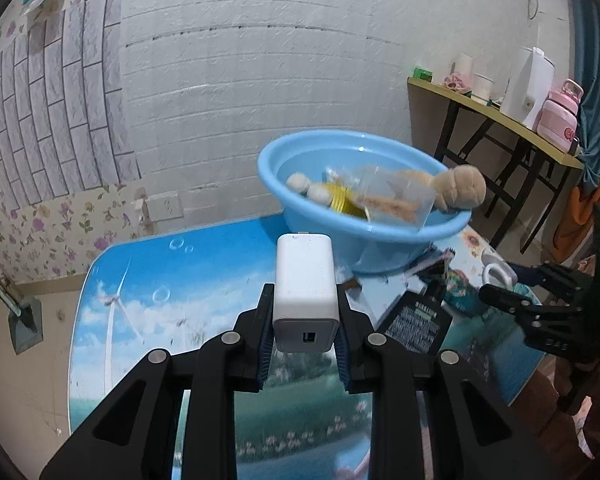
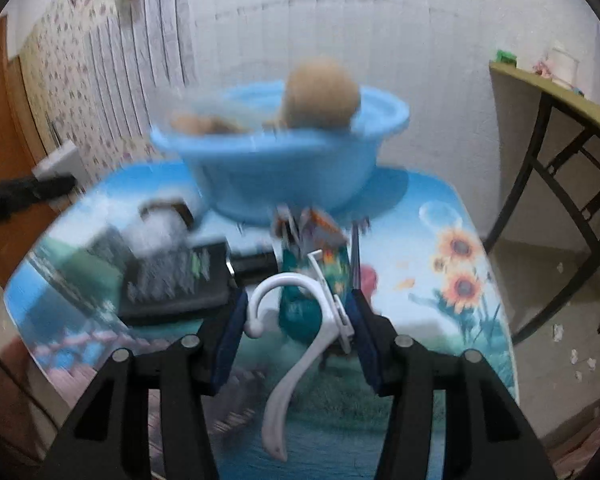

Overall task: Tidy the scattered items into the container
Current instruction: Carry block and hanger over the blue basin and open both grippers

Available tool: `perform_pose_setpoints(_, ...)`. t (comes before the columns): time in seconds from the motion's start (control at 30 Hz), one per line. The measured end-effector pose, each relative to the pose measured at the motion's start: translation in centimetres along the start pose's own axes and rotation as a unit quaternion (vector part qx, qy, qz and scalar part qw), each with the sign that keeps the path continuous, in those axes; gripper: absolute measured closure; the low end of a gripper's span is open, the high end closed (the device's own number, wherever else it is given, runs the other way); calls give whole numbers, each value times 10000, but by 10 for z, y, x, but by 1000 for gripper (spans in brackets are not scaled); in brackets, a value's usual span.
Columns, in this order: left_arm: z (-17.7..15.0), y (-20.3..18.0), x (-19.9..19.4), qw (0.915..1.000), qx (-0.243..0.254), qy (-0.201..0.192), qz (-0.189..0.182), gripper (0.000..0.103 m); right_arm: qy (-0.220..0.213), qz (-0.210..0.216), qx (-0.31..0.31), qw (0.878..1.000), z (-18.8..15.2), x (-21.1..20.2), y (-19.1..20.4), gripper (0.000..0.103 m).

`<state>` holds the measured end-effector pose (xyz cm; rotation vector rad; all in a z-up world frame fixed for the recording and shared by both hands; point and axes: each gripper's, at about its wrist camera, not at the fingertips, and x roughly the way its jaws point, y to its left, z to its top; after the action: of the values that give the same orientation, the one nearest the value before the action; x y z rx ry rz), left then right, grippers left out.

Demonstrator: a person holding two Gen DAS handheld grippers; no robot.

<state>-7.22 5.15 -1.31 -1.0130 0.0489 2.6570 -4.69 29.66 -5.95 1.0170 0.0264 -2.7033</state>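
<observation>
My left gripper point(image 1: 305, 292) is shut on a white charger block point(image 1: 305, 280), held above the table in front of the blue basin point(image 1: 300, 152). The basin holds a tan plush toy point(image 1: 460, 188), a clear cup point(image 1: 396, 196) and white balls. In the right wrist view my right gripper point(image 2: 298, 300) has a white plastic hook point(image 2: 300, 356) between its blue pads, which touch it on both sides. Its tail hangs toward the camera. Under it lies a teal packet point(image 2: 300, 316), with a black box point(image 2: 172, 280) to the left. The view is blurred.
The table wears a printed sky-and-sunflower cover point(image 1: 148, 276). A second table point(image 1: 500, 114) at the right carries a white kettle, a pink bottle and cups. A wall socket point(image 1: 168, 206) sits behind the table's far edge. A dustpan point(image 1: 24, 320) rests on the floor at left.
</observation>
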Motion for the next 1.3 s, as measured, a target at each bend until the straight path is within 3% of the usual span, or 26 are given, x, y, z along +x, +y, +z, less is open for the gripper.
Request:
perform_pose_setpoints(0.33, 47, -15, 24, 9996, 241, -119, -66, 79, -592, 322, -1, 9977, 51, -19, 3, 53)
perform_pose_setpoints(0.83, 91, -46, 89, 9976, 623, 109, -277, 79, -688, 95, 62, 9976, 102, 26, -31, 53)
perform_pose_setpoints(1.07, 93, -58, 100, 9965, 776, 129, -265, 78, -518, 375, 215, 9977, 104, 56, -30, 53)
perform_pose_setpoints(1.17, 92, -51, 98, 9975, 643, 113, -285, 64, -547, 416, 240, 9973, 103, 60, -27, 52)
perform_pose_setpoints(1.23, 92, -47, 94, 9982, 523, 63, -279, 49, -530, 482, 298, 9970, 103, 60, -26, 52)
perform_pose_setpoints(1.3, 90, -45, 88, 9986, 479, -18, -207, 46, -466, 570, 341, 9967, 103, 61, -24, 52)
